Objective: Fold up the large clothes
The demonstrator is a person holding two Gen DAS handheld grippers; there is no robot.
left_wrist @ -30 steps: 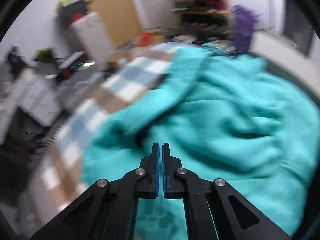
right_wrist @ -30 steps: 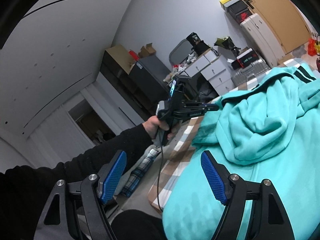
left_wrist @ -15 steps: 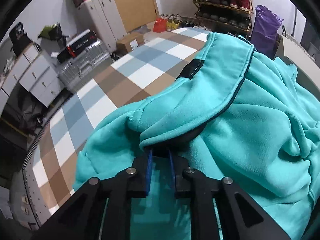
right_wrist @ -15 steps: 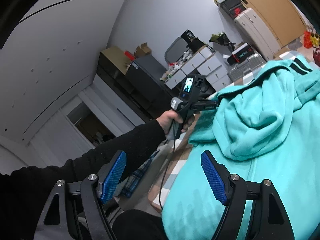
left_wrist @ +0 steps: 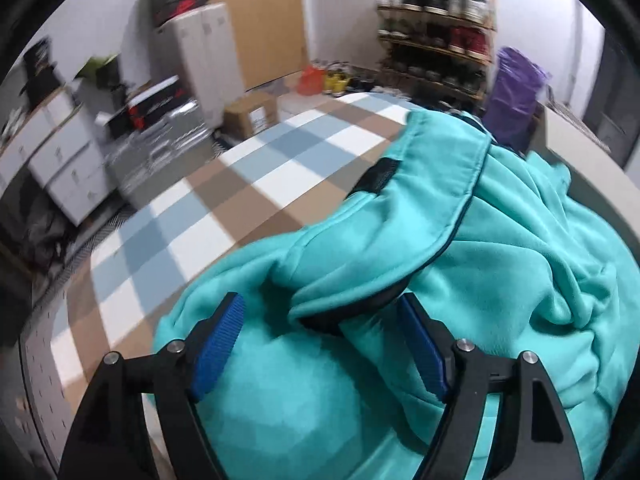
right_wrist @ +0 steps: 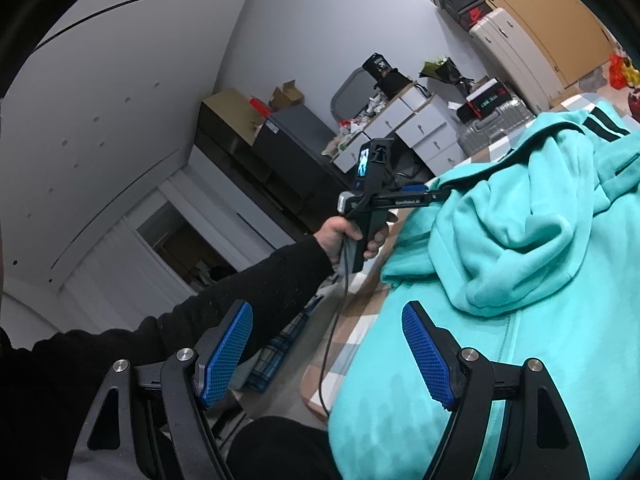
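Left tool (left_wrist: 320, 344) now off hoodie (left_wrist: 500, 280)

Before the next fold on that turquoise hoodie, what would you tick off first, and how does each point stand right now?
1. Left gripper letting go: ok, opening, hoodie fold lies between the fingers, not pinched.
2. Right gripper ready: ok, open, nothing between.
3. Hoodie lying flat: not ok, bunched.
4. Hoodie on the checked cover: ok.
5. Cable clear of cloth: ok.
6. Sleeves located: cannot tell.
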